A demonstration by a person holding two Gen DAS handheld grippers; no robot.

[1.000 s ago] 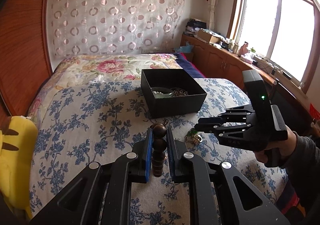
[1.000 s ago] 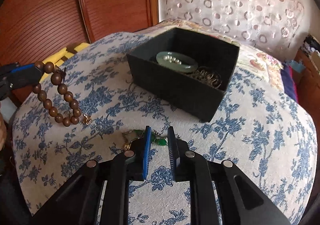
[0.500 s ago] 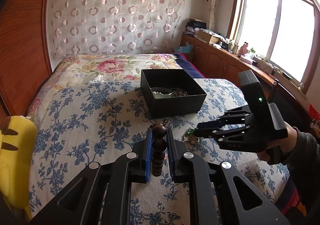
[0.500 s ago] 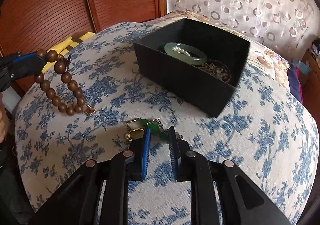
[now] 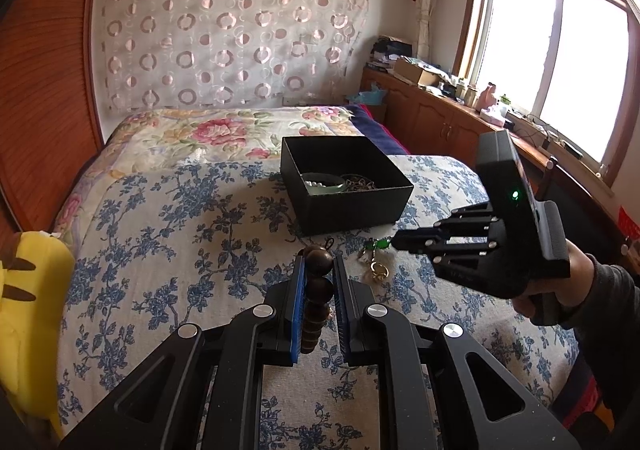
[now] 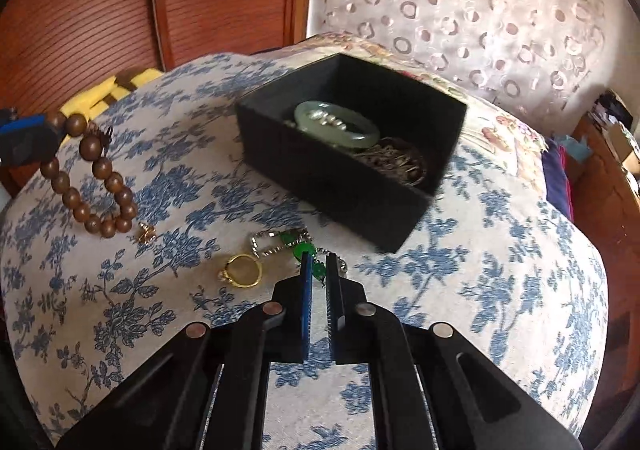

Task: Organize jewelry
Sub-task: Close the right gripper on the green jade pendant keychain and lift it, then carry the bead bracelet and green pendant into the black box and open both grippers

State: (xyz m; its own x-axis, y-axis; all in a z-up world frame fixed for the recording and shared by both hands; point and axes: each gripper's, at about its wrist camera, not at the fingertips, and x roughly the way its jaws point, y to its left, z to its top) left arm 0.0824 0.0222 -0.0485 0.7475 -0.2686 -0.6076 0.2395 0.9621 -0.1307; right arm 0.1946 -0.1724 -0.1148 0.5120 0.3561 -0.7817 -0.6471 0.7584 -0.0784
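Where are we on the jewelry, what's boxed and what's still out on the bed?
Boxed: a jade bangle and a tangle of chain lie in the black box. In hand: the left tool is shut on the wooden bead bracelet; the right tool sits narrowly open at the green-stone chain. Left on the bedspread: that chain and a gold ring.

The bead bracelet's (image 5: 316, 302) lower loop is hidden between the left tool's (image 5: 318, 270) fingers; the black box (image 6: 340, 186) looks motion-blurred; the green-stone chain (image 6: 298, 246) partly vanishes behind the right tool (image 6: 318, 262).
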